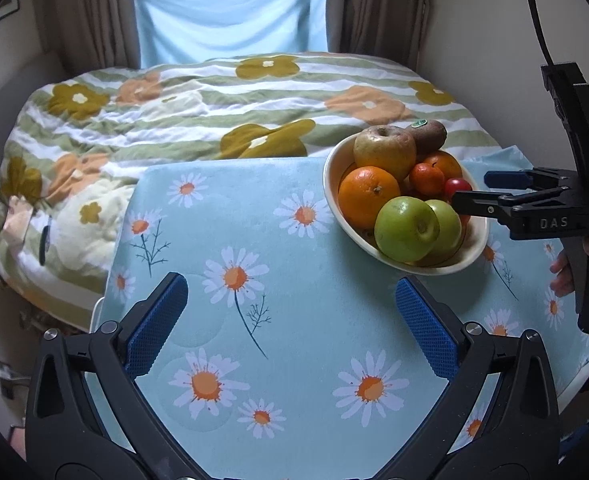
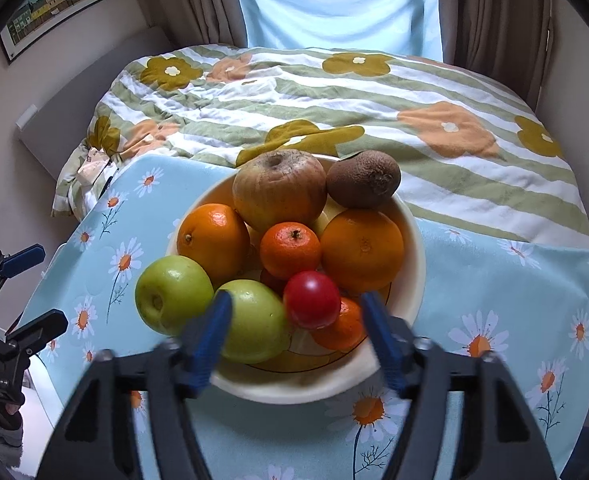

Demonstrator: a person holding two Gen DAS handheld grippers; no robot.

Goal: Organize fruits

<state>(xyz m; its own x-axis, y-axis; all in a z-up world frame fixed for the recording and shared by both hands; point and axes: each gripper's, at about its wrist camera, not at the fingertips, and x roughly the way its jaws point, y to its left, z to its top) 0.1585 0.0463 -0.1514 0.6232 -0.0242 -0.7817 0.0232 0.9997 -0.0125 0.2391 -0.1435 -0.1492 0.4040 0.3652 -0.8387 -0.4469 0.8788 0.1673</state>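
A cream bowl [image 2: 416,276] on the daisy-print cloth holds a wrinkled apple [image 2: 278,192], a kiwi [image 2: 362,180], two oranges [image 2: 212,240], a mandarin [image 2: 290,250], two green apples [image 2: 172,294] and a small red fruit [image 2: 312,300]. My right gripper [image 2: 296,324] is open over the bowl's near side. The red fruit and one green apple lie between its blue pads [image 2: 214,332], with no pad touching the red fruit. My left gripper [image 1: 294,320] stands open and empty above bare cloth, left of the bowl [image 1: 330,176]. The right gripper [image 1: 470,190] shows at the bowl's right edge.
The light blue cloth [image 1: 278,264] covers a small table. Behind it is a bed with a flowered, striped quilt [image 1: 214,112], and curtains hang at a window beyond. A hand [image 1: 562,276] holds the right gripper's handle. The left gripper [image 2: 42,288] shows at the left edge.
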